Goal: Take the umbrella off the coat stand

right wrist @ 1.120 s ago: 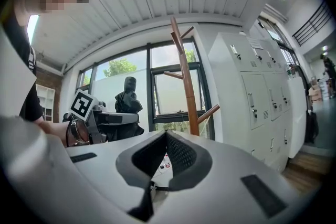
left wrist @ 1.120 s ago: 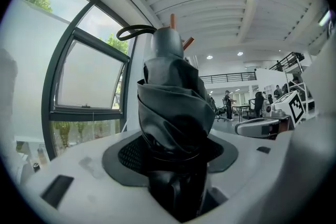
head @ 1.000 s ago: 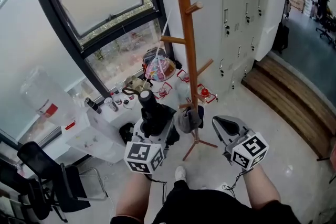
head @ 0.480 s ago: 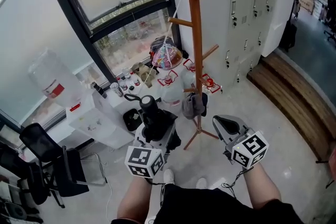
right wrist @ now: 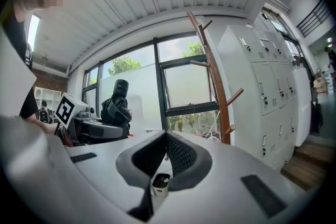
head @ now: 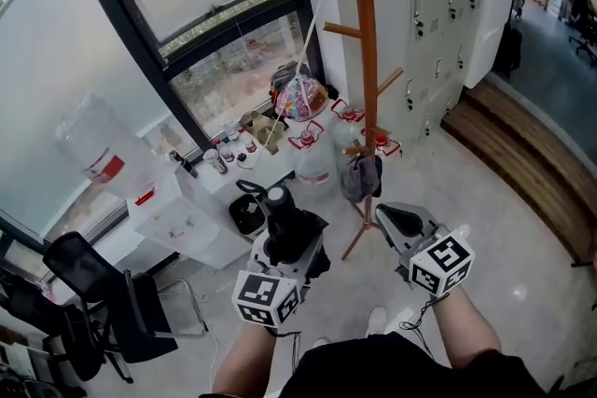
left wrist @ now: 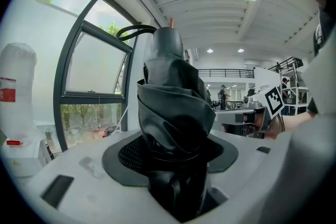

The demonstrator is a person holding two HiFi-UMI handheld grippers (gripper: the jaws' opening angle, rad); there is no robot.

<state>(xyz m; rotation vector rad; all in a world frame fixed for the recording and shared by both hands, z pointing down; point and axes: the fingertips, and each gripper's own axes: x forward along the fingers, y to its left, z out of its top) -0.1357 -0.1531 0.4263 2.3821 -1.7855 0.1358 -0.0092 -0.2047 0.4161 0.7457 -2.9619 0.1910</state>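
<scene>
Two tools held out side by side, short of the coat stand

The left tool lay nearly level on a bare forearm, left of the coat stand's foot, its jaws clamped on the folded black umbrella, which stood up between them. The right tool pointed just below level on the right forearm, nearer the coat stand's foot, with its jaws closed together on nothing.

Head view down, right gripper view level (2 share coat stand).
</scene>
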